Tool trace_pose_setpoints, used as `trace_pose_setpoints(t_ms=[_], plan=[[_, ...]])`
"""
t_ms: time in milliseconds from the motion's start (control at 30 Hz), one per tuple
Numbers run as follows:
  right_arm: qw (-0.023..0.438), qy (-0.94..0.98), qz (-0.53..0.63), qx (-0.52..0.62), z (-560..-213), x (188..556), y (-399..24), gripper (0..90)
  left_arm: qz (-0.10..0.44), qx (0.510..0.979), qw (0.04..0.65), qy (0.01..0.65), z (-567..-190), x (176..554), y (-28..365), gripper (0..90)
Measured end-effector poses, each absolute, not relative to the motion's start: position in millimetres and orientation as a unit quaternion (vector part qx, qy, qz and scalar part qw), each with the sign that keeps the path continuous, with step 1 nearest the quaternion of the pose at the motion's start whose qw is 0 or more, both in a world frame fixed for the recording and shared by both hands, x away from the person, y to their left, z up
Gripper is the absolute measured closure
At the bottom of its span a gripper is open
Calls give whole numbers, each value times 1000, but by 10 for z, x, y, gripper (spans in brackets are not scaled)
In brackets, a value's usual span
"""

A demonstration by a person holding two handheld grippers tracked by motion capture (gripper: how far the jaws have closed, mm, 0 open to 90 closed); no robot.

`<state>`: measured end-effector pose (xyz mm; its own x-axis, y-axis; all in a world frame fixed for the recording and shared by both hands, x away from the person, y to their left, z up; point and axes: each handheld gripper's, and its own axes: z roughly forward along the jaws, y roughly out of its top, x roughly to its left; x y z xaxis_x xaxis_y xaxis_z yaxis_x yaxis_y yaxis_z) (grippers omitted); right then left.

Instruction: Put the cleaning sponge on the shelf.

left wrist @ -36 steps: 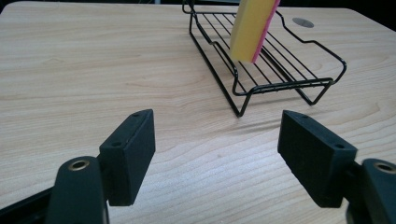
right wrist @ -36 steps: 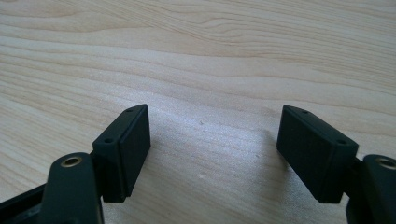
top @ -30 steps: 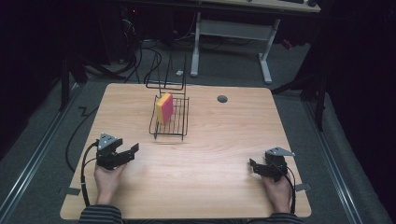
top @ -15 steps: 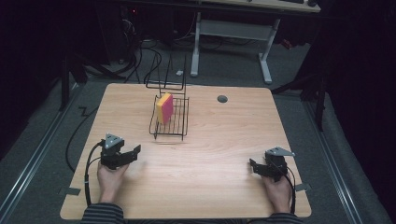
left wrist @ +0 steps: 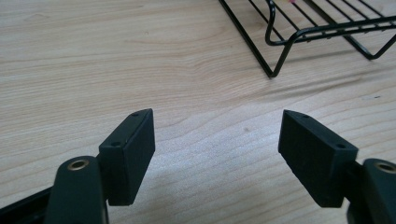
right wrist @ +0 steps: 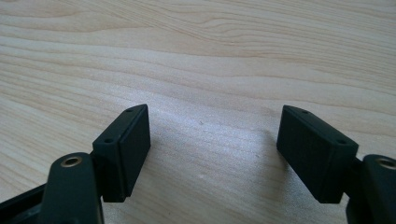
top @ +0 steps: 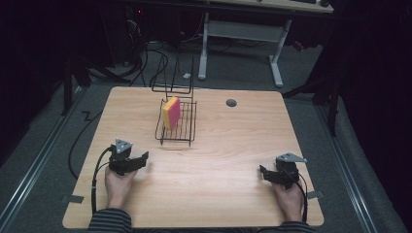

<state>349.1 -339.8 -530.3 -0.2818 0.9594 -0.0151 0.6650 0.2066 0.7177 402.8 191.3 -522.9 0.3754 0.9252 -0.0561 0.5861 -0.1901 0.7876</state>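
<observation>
A black wire rack (top: 176, 127) stands at the back middle of the wooden table (top: 223, 141), with a yellow and pink sponge (top: 170, 111) upright on edge inside it. My left gripper (top: 141, 160) rests low at the front left, open, nothing between its jaws. In the left gripper view my left gripper (left wrist: 217, 135) points at bare wood, with the rack's near corner (left wrist: 280, 51) ahead to the right. My right gripper (top: 263, 172) sits at the front right, also open and empty. Bare wood lies between the jaws of my right gripper (right wrist: 212, 135) in the right gripper view.
A small dark round grommet (top: 231, 103) is set in the table behind and right of the rack. A white-legged desk frame (top: 240, 34) and cables lie on the floor beyond the far edge. Cables trail from both grippers off the front edge.
My left gripper has sunk a little and slid toward the front edge of the table. The right gripper, rack and sponge have not moved.
</observation>
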Motion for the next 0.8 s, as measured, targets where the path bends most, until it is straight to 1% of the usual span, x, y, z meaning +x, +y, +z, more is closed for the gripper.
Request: trace_pose_setpoints(t_ms=[267, 400, 433, 800], plan=[[239, 739, 308, 549, -5304, 3492, -3399, 261, 234, 747, 356, 511, -5301, 4066, 1873, 279], [238, 738, 308, 551, -5303, 3490, -3396, 261, 224, 759, 337, 511, -5365, 4098, 1848, 274], [239, 739, 308, 549, -5303, 3491, -3399, 261, 221, 758, 338, 512, -5364, 4101, 1856, 260], [242, 742, 308, 545, -5305, 3496, -3408, 261, 220, 758, 339, 512, -5366, 4102, 1856, 253]])
